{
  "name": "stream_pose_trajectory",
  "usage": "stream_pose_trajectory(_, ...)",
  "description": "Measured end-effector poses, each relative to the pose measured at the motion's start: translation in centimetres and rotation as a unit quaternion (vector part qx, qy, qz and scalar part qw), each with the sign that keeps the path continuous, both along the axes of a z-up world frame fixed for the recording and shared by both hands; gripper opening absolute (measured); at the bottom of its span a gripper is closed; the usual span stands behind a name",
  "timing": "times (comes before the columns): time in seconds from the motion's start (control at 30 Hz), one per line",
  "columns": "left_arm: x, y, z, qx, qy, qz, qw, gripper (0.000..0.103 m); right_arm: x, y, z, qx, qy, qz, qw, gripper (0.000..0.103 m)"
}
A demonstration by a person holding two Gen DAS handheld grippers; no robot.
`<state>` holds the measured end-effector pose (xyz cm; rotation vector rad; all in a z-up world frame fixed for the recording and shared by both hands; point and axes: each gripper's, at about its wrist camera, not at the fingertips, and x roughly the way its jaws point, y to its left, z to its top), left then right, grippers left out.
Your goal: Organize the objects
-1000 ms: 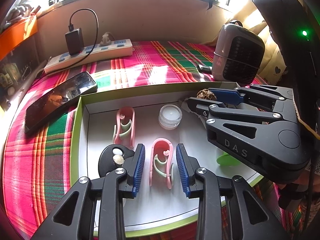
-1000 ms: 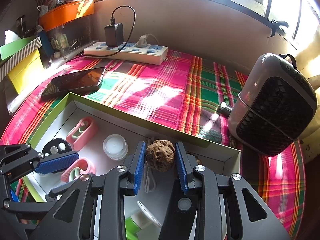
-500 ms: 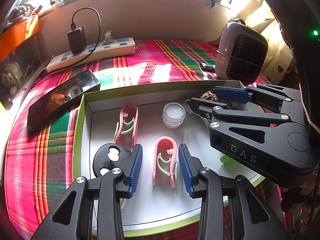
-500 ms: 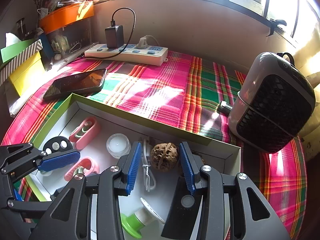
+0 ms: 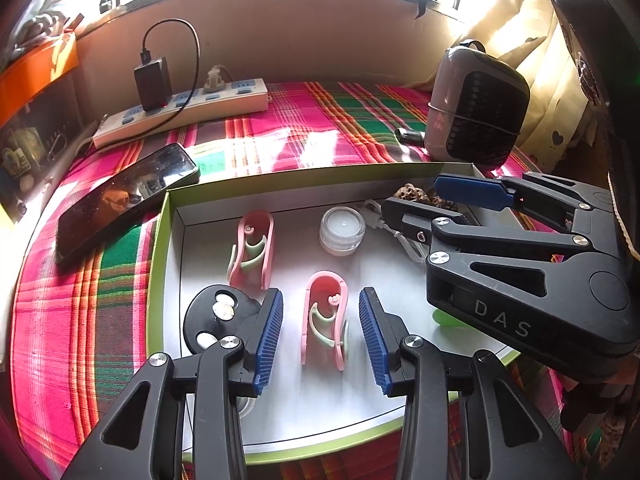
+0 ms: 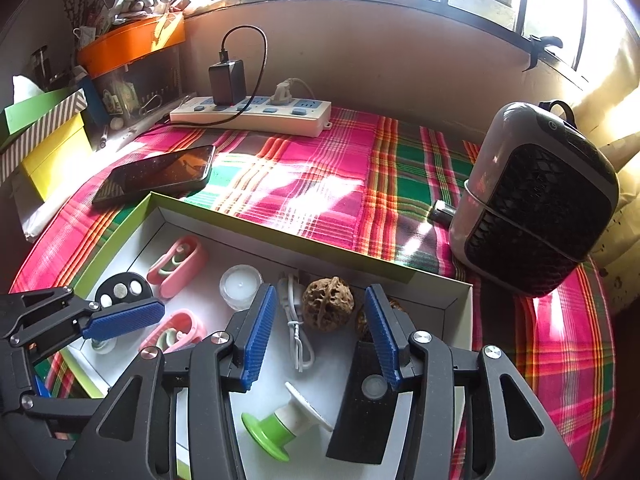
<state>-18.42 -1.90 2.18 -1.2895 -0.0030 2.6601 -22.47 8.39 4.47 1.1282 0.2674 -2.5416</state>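
Note:
A green-rimmed white box (image 5: 160, 240) (image 6: 460, 292) lies on the plaid cloth. In it lie two pink clips (image 5: 252, 254) (image 5: 325, 320), a small clear jar (image 5: 342, 230), a black disc with coins (image 5: 216, 316), a white cable (image 6: 296, 328), a walnut (image 6: 328, 309) and a green-capped piece (image 6: 276, 430). My left gripper (image 5: 321, 334) is open, its pads either side of the near pink clip and apart from it. My right gripper (image 6: 320, 334) is open and pulled back from the walnut, which rests on the box floor; it also shows in the left wrist view (image 5: 448, 204).
A black phone (image 5: 124, 196) lies left of the box. A white power strip (image 6: 256, 114) with a charger sits at the back. A grey fan heater (image 6: 536, 200) stands at the right. Boxes and an orange tray (image 6: 132, 46) crowd the far left.
My right gripper opened, let go of the walnut and drew back; the walnut now rests in the box. My left gripper opened wider around the near pink clip and pulled back a little.

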Motion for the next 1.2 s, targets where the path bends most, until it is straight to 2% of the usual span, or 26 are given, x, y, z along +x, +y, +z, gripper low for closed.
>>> stream_pose_trajectory(0.27,1.2,-0.5,1.0,-0.001,0.012,0.011,0.9999,0.038,1.7,0.9,1.0,-0.025,0.004,-0.021,0.999,0.048)
stream_pose_trajectory(0.73,5.1,-1.2,2.3,-0.027,0.044,0.041,0.9978,0.039,5.7,1.7,1.9,-0.046,0.016,-0.043,0.998,0.048)
stream_pose_trajectory(0.8,5.8,-1.4,2.5,-0.02,0.048,0.042,0.9978,0.039,6.4,1.8,2.0,-0.049,0.02,-0.045,0.998,0.048)
stream_pose_trajectory(1.2,8.8,-2.2,2.5,-0.026,0.048,0.059,0.9968,0.039,10.1,2.1,2.2,-0.048,0.035,-0.05,0.997,0.053)
